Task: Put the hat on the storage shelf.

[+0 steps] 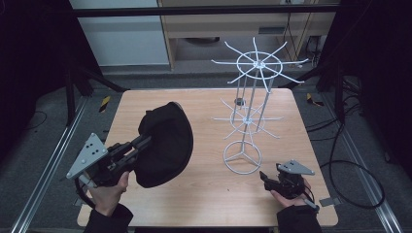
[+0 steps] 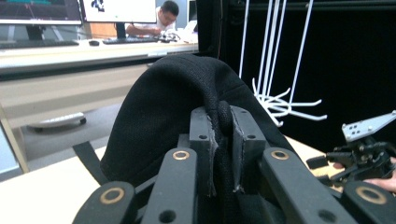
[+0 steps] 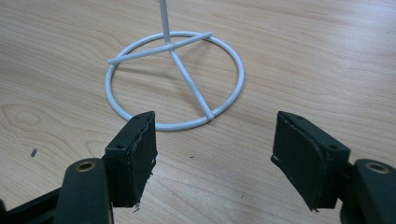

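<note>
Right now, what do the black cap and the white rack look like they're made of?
The black cap looks like matte woven fabric: a ribbed weave shows and its edge bunches where it is pinched. The white rack looks like thin metal wire with a smooth, slightly glossy white coating, though plastic cannot be ruled out.

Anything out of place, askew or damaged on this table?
Nothing stands out. The white wire rack stands upright on the table, the black cap hangs from the left tool, pinched by a fold of its fabric, and the right tool sits open near the rack's ring base.
</note>
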`<state>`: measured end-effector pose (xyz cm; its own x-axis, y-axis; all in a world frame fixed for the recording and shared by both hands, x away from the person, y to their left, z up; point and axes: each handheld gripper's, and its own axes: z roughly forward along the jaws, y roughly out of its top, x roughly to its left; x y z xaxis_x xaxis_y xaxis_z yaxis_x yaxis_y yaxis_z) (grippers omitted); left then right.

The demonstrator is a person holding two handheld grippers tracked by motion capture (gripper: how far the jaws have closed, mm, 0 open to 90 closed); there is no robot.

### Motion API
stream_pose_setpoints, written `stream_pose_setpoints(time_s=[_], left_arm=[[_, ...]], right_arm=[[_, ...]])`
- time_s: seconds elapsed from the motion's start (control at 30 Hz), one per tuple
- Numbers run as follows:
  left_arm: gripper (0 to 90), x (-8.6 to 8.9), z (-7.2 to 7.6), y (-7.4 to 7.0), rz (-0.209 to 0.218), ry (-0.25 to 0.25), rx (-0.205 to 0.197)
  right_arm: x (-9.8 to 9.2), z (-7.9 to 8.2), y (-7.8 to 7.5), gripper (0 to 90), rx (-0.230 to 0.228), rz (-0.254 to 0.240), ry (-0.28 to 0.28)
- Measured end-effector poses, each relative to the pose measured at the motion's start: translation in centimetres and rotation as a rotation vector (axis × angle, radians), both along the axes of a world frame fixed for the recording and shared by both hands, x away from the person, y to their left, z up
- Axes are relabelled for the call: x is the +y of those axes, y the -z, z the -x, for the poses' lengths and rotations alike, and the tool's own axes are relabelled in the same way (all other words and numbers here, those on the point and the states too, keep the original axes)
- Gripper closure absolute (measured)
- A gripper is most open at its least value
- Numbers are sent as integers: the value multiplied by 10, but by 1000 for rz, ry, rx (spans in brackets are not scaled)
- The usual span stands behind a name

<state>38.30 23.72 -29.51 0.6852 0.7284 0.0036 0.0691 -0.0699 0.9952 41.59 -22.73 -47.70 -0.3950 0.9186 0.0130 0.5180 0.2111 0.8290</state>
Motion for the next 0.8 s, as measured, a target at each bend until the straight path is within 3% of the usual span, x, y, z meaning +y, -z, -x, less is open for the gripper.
stream_pose_setpoints(time_s=[0.47,0.8], left_arm=[[803,-25,3,-45,64,75,-109],[803,-39,0,-78,138,125,-149]], right_arm=[[-1,0,0,307,5,-6,5],[-1,-1,1,307,-1,4,2]])
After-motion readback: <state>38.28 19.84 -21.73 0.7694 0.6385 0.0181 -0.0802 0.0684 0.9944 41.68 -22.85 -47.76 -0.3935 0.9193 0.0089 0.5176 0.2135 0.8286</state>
